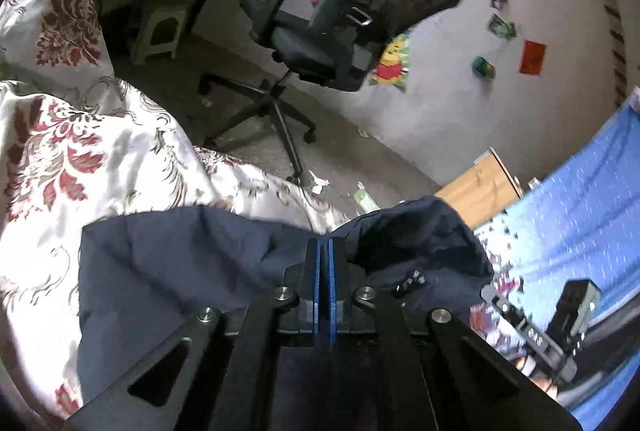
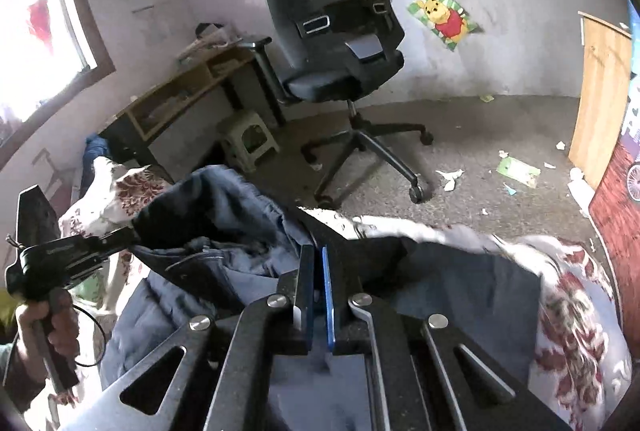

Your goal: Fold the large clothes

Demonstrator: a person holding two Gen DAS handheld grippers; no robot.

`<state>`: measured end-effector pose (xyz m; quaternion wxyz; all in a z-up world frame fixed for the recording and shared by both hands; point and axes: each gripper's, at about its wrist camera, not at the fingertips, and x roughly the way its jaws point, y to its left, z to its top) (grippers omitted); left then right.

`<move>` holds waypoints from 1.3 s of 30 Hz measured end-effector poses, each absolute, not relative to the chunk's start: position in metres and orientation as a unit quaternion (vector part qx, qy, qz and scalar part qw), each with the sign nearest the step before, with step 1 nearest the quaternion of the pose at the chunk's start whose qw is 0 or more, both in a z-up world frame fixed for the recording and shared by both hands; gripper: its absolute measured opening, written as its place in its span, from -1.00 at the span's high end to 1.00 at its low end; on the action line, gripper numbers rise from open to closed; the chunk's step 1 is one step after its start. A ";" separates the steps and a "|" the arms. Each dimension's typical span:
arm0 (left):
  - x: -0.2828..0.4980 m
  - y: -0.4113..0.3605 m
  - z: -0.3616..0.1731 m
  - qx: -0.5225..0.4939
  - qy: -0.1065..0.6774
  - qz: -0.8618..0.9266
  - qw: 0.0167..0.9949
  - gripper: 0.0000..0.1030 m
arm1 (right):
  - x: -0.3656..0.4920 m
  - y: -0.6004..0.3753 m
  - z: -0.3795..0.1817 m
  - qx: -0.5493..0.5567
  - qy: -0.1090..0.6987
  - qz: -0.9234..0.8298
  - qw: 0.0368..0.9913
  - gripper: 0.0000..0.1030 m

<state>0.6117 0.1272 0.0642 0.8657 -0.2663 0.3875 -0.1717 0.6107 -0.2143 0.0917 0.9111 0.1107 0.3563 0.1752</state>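
Dark navy garment [image 1: 168, 271], plain. White bedspread [image 1: 80, 159] with dark red and grey-brown floral scrolls. Black mesh office chair [image 2: 332, 11]. Blue sheet [image 1: 592, 199] with pale speckles. Blue pads on black grippers. Yellow-and-red bear poster [image 2: 444, 17] on a green-striped ground.

**Black grippers with blue pads**

The left gripper [image 1: 324, 245] is black, its two fingers lined with blue pads [image 1: 316, 271]; four round silver screws [image 1: 285, 293] sit on angled black link bars with slot cut-outs. The right gripper [image 2: 316, 255] has the same build, with blue pads [image 2: 328, 295] and silver screws [image 2: 278, 300]. From the right wrist, a hand [image 2: 48, 327] wraps a black pistol-style handle, and a thin black cable [image 2: 94, 335] loops beside it
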 end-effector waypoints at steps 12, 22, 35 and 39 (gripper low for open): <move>0.546 0.106 0.010 -0.227 0.438 -0.148 0.857 0.98 | 0.556 -0.234 0.026 0.130 0.397 0.165 0.893 0.95; 0.548 0.095 0.016 -0.174 0.436 -0.155 0.869 0.98 | 0.576 -0.201 0.106 0.060 0.347 0.183 0.918 0.91; 0.539 0.093 0.077 -0.124 0.330 -0.191 0.916 0.98 | 0.640 -0.147 0.024 0.079 0.513 0.259 0.814 0.93; 0.580 0.039 0.045 -0.098 0.438 -0.308 0.839 0.98 | 0.629 -0.150 0.028 0.045 0.522 0.275 0.806 0.94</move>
